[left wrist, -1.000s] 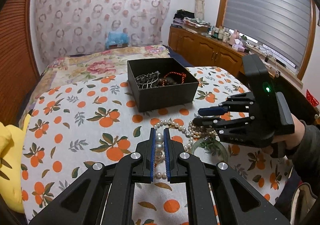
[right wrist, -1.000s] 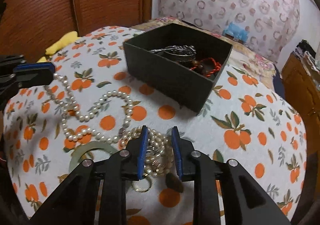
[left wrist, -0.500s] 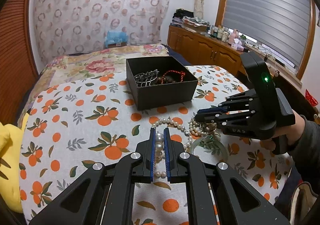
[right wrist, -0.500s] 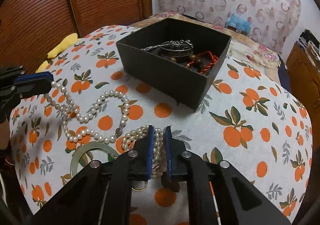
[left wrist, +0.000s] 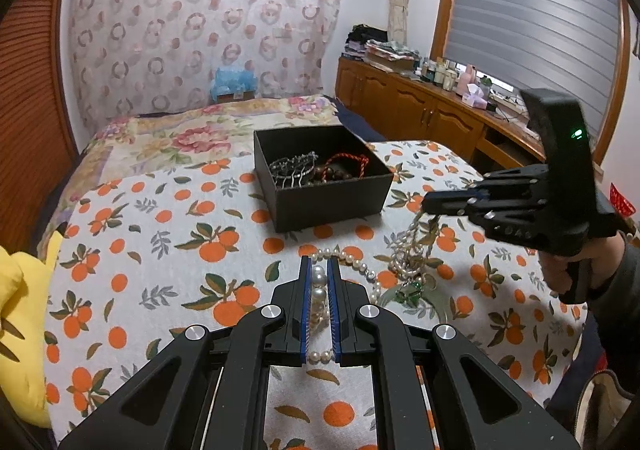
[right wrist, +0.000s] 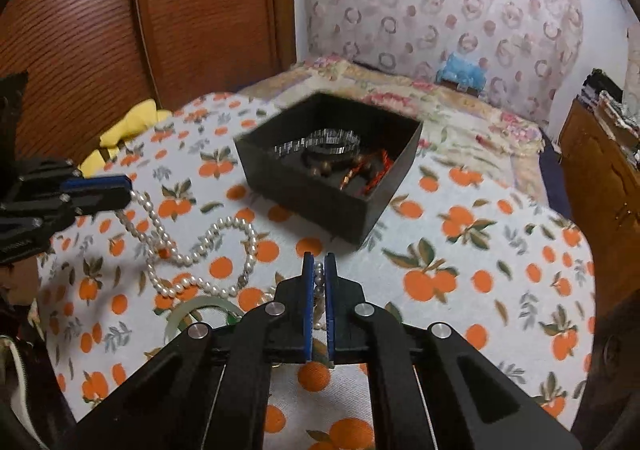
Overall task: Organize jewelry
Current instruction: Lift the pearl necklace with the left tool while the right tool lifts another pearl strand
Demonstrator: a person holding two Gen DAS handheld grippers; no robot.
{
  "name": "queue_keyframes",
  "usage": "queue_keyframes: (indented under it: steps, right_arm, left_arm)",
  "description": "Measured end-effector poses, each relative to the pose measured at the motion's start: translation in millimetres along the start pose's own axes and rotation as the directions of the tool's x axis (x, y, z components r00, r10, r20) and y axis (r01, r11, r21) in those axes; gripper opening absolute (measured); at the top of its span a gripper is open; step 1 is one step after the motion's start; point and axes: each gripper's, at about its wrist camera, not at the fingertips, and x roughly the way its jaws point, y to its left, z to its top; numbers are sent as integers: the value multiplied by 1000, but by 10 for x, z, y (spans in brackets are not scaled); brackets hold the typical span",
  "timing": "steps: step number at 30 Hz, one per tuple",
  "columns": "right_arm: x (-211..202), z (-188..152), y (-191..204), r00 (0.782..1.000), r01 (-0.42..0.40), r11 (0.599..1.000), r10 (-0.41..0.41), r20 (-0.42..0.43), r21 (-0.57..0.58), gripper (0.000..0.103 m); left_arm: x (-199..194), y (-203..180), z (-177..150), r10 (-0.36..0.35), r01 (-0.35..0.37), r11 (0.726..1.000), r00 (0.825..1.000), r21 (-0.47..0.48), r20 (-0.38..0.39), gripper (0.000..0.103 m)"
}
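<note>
A black open box holds a silver bracelet and a red cord with brown beads. My left gripper is shut on a long pearl necklace whose loops lie on the cloth. My right gripper is shut on a bunch of small pearl strands, lifted so it hangs from the jaws right of the box. In the left wrist view the right gripper is above the cloth. A green jade bangle lies under the strands.
An orange-print cloth covers the bed. A yellow plush lies at its left edge. A wooden cabinet with bottles stands at the right, and a wooden sliding door is behind.
My right gripper shut on the bunch of small pearl strands and lifted it off the cloth towards the box. My left gripper stayed shut on the long necklace.
</note>
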Motion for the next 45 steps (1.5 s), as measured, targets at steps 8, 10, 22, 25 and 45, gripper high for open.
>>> queue_keyframes:
  steps: [8, 10, 22, 25, 45]
  right_arm:
    - [-404, 200, -16, 997, 9, 1000, -9, 80, -6, 6]
    - [-496, 249, -20, 995, 3, 1000, -3, 98, -5, 6]
    - [-766, 530, -73, 987, -32, 999, 32, 159, 0, 6]
    - [-738, 596, -98, 987, -21, 1000, 22, 159, -10, 6]
    - [-473, 1129, -356, 983, -43, 999, 45, 176, -14, 6]
  left_arm:
    - [-208, -61, 220, -1, 0, 1000, 998, 13, 60, 7]
    - [-264, -82, 282, -3, 2, 1000, 997, 20, 77, 7]
    - [-428, -159, 725, -20, 12, 999, 987, 47, 157, 7]
    - [-429, -152, 855, -25, 15, 998, 985, 54, 173, 7]
    - [-375, -124, 1904, -36, 13, 996, 966, 88, 257, 7]
